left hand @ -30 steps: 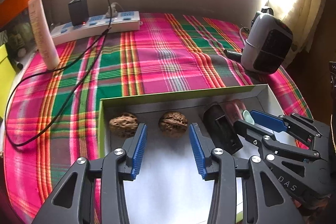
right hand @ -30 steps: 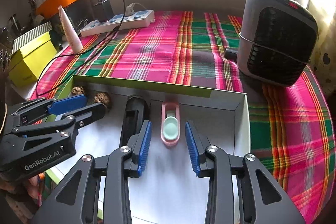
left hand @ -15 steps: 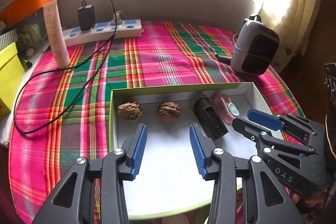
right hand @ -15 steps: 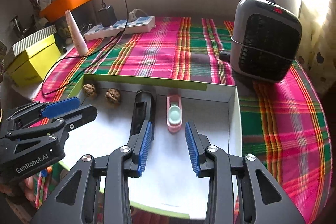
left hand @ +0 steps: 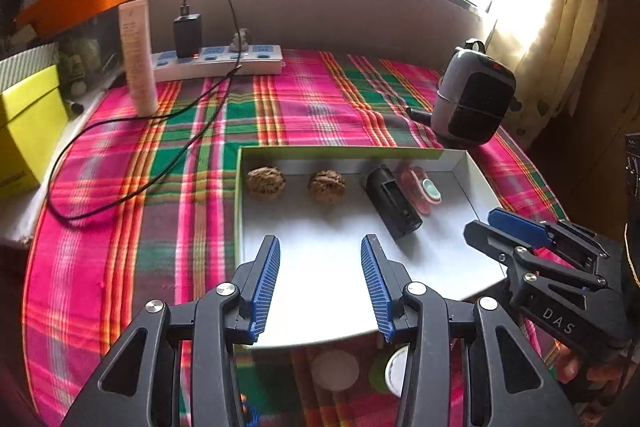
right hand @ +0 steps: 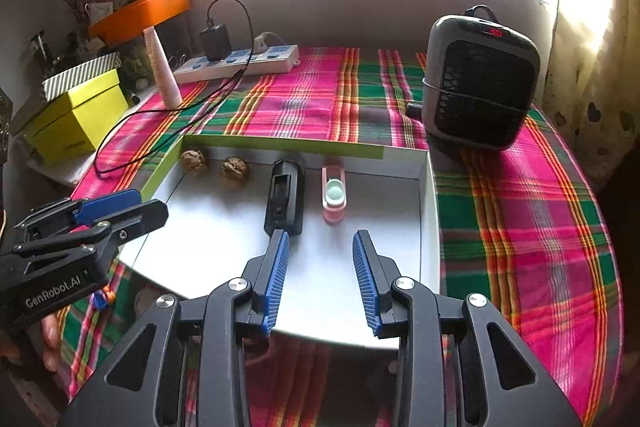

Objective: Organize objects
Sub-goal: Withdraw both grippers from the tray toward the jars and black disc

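A shallow white box with a green rim [left hand: 340, 151] [right hand: 280, 143] lies on the plaid cloth. Along its far wall lie two walnuts [left hand: 265, 182] [left hand: 326, 185] [right hand: 193, 160] [right hand: 235, 168], a black rectangular device [left hand: 394, 203] [right hand: 284, 197] and a pink case with a mint button [left hand: 420, 189] [right hand: 333, 193]. My left gripper [left hand: 320, 251] is open and empty over the box's near part. My right gripper [right hand: 320, 243] is open and empty, near the box's front, behind the black device and pink case. Each gripper shows in the other's view [left hand: 496, 223] [right hand: 132, 205].
A grey and black fan heater [right hand: 480, 83] [left hand: 472, 99] stands at the back right. A white power strip with a black charger and cable [left hand: 216, 61] [right hand: 240, 61], a cream tube [left hand: 138, 55] and a yellow box [right hand: 76, 115] stand at the back left.
Both grippers have drawn back and up from the box, so the objects look smaller and farther. Both stay open. The objects in the box have not moved.
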### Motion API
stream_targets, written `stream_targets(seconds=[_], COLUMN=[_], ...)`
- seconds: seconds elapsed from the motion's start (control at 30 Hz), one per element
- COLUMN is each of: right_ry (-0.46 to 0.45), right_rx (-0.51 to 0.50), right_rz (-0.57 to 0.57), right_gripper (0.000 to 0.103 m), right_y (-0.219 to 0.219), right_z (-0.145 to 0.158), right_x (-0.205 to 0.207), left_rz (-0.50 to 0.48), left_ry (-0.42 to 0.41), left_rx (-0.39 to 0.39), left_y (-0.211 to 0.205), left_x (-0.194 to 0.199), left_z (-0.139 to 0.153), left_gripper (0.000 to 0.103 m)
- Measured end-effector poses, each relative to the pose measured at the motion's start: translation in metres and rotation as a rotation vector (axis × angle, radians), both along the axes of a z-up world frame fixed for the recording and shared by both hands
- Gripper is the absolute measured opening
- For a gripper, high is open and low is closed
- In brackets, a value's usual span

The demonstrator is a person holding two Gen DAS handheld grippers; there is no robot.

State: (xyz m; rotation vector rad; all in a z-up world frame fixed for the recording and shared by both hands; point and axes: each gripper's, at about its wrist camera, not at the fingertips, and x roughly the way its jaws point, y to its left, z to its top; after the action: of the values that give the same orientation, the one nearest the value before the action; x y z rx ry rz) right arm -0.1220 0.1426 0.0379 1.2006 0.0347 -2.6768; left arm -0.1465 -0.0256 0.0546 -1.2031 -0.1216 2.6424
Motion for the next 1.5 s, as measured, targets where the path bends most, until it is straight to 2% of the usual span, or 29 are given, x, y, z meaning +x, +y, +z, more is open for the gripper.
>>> stream_targets(seconds=[0.5,0.73,1.5], right_ry=[0.046,0.054,0.014], right_rx=[0.006,0.018,-0.002], right_rz=[-0.007,-0.02,-0.106], right_gripper=[0.035,0.035,0.04], right_y=[0.006,0.015,0.055], right_z=[0.002,-0.001,-0.021], right_x=[0.037,0.053,0.081], left_rz=[0.027,0.031,0.03], left_ry=[0.02,0.0,-0.067], left_rx=[0.014,0.009,0.043], left_y=[-0.011,-0.016,-0.024], left_x=[0.041,0.055,0.064], left_z=[-0.001,-0.012,-0.04], left_gripper=[0.041,0.041,0.045])
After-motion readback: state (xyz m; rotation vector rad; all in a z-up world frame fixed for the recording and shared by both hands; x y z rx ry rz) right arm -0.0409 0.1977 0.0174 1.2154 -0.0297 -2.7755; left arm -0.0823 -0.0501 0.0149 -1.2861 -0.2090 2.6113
